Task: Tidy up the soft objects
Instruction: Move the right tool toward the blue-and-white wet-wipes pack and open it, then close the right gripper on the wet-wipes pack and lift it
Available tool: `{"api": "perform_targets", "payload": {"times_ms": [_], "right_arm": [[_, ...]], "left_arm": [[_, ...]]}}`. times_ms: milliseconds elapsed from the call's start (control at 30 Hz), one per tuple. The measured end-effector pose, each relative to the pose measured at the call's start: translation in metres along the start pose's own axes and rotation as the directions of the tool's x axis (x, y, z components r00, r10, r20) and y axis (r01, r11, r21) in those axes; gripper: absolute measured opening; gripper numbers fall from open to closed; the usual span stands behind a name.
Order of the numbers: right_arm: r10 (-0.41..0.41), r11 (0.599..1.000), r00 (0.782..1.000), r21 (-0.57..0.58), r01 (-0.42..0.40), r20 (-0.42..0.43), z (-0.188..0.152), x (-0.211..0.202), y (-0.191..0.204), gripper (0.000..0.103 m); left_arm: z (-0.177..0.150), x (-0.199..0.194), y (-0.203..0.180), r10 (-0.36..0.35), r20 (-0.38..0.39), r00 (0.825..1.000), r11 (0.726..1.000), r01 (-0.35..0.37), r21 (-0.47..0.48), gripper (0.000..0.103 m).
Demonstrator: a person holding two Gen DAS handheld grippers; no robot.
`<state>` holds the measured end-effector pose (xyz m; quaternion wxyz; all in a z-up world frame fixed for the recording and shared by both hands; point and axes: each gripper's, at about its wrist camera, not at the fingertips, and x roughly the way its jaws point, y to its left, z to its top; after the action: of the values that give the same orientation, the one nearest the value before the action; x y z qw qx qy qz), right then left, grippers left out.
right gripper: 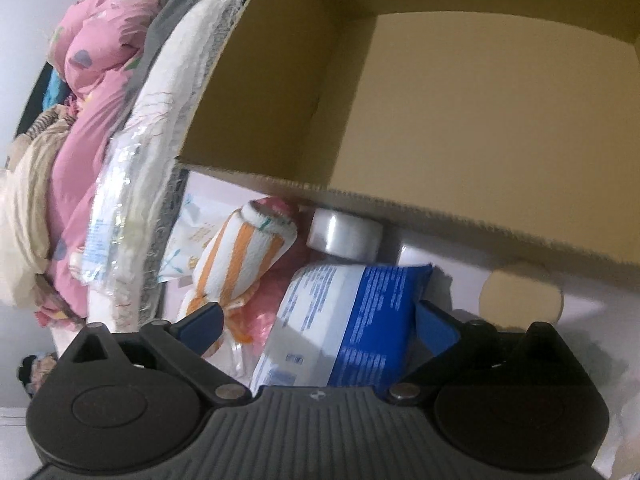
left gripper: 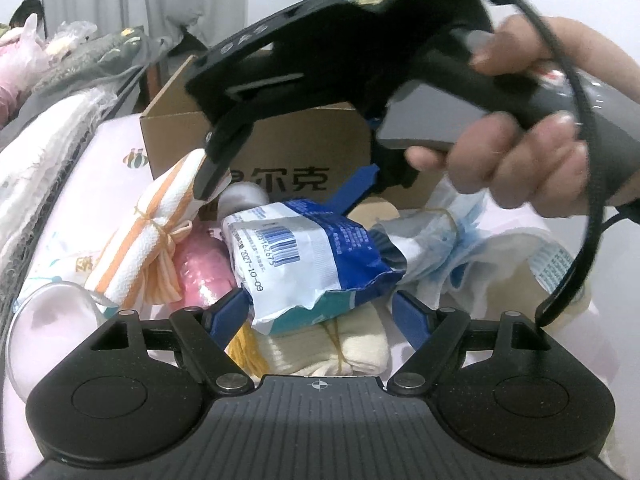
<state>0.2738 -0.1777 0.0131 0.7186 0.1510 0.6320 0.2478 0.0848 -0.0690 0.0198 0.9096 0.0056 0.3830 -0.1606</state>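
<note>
A blue-and-white plastic pack (left gripper: pixel 308 256) lies on a pile of soft things on the pink bedsheet. My left gripper (left gripper: pixel 324 312) is open, its blue fingers to either side of the pack's near end. My right gripper (right gripper: pixel 320 320) is open above the same pack (right gripper: pixel 348 320); in the left wrist view it hangs over the pile, one blue finger (left gripper: pixel 354 188) touching the pack's far end. An orange-striped rolled towel (left gripper: pixel 148 240) lies to the left, also in the right wrist view (right gripper: pixel 236 268). A cream bundle (left gripper: pixel 320 348) lies under the pack.
An open cardboard box (left gripper: pixel 280 148) stands behind the pile; its inside looks bare in the right wrist view (right gripper: pixel 440 120). A clear tape roll (right gripper: pixel 344 236) sits by the box. Pink item (left gripper: pixel 204 272), blue-white cloth (left gripper: pixel 452 248) and folded bedding (left gripper: pixel 44 160) lie around.
</note>
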Motion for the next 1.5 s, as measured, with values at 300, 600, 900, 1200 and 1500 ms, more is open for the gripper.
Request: {"api": "perform_targets", "payload": {"times_ms": [300,600,900,1200,1500], "right_arm": [[0.036,0.998,0.999,-0.042,-0.035,0.023,-0.031,-0.014,0.014,0.090],[0.056,0.996,0.998,-0.070,-0.054,0.034,-0.071,-0.024,0.020,0.090],[0.092,0.991,0.991,-0.102,-0.082,0.100,-0.119,-0.032,0.026,0.090],[0.097,0.994,0.974,-0.069,-0.085,0.203,-0.144,-0.031,0.016,0.082],[0.131,0.989,0.977,0.041,-0.140,0.171,-0.143,-0.007,-0.012,0.073]], "left_arm": [[-0.007,-0.013,0.003,-0.004,-0.005,1.000,0.999,0.004,-0.033,0.079],[-0.021,-0.034,-0.003,-0.016,-0.001,1.000,0.999,0.016,-0.030,0.079],[-0.046,-0.051,-0.013,-0.032,0.013,0.999,0.999,0.032,-0.004,0.080],[-0.056,-0.052,-0.007,-0.060,0.053,0.997,0.998,0.059,0.007,0.080],[-0.055,-0.045,-0.006,-0.052,0.067,0.996,0.998,0.051,0.028,0.085]]}}
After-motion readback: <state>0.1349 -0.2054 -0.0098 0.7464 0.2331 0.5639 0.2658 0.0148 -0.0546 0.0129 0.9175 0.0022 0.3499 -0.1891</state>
